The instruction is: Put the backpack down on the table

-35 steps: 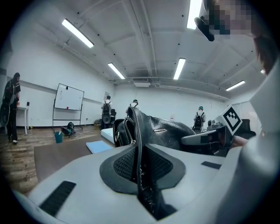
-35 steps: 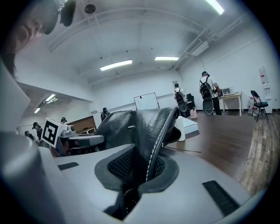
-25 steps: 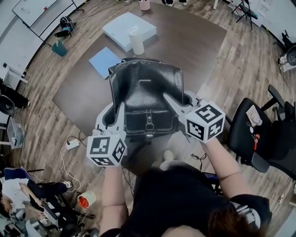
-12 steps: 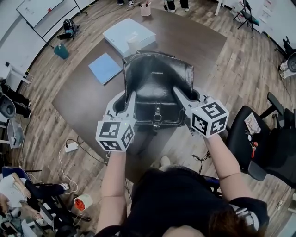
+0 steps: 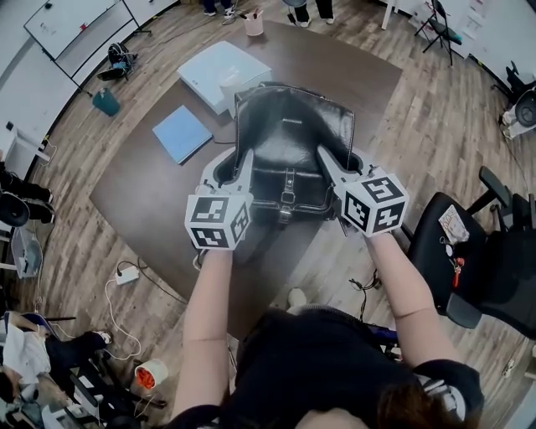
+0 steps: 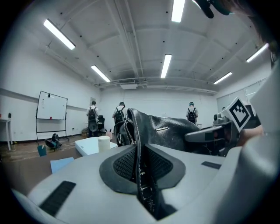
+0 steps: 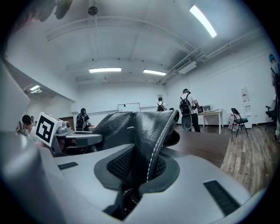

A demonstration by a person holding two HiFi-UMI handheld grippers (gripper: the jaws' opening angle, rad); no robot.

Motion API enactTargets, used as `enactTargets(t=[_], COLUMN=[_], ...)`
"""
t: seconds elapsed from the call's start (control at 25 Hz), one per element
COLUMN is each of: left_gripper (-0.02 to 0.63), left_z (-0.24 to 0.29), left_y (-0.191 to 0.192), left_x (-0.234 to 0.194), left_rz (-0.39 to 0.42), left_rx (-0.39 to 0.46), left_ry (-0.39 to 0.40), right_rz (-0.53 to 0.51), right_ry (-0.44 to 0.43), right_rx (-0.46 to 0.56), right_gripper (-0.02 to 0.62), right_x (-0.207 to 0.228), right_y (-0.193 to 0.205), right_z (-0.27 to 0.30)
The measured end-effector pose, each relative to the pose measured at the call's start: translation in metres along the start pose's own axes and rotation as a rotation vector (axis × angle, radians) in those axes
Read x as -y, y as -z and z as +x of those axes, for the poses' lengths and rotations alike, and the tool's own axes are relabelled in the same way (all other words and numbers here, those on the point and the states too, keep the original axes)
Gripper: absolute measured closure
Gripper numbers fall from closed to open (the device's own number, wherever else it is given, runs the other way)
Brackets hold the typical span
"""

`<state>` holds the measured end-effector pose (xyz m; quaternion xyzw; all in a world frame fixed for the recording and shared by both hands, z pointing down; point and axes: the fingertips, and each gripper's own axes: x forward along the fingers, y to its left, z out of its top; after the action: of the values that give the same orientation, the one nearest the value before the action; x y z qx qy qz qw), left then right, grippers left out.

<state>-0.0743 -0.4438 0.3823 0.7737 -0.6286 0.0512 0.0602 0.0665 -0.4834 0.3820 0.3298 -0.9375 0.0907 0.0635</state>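
Note:
A black leather backpack hangs upright between my two grippers, over the near part of the dark brown table. My left gripper is shut on the bag's left side edge. In the left gripper view the zip seam is pinched between its pads. My right gripper is shut on the bag's right side edge. The right gripper view has the stitched leather fold squeezed between that gripper's pads. Whether the bag's bottom touches the table is hidden.
On the table beyond the bag lie a flat white box with a white cylinder by it, a blue folder to the left and a pink cup at the far edge. A black office chair stands at the right.
Both grippers have carried the backpack away from the person, from in front of the table's near edge to over the tabletop. The grips look the same.

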Motion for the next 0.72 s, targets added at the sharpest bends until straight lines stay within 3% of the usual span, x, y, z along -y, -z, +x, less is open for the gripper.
enactTargets(t=[0.72], left_gripper=[0.537], left_z=[0.040], left_y=[0.034], left_x=[-0.008], left_rz=[0.000], left_rx=[-0.102], left_ry=[0.054], right_rz=[0.041], right_ry=[0.038], right_rx=[-0.065], right_gripper=[0.498], right_x=[0.029], right_y=[0.040], right_z=[0.021])
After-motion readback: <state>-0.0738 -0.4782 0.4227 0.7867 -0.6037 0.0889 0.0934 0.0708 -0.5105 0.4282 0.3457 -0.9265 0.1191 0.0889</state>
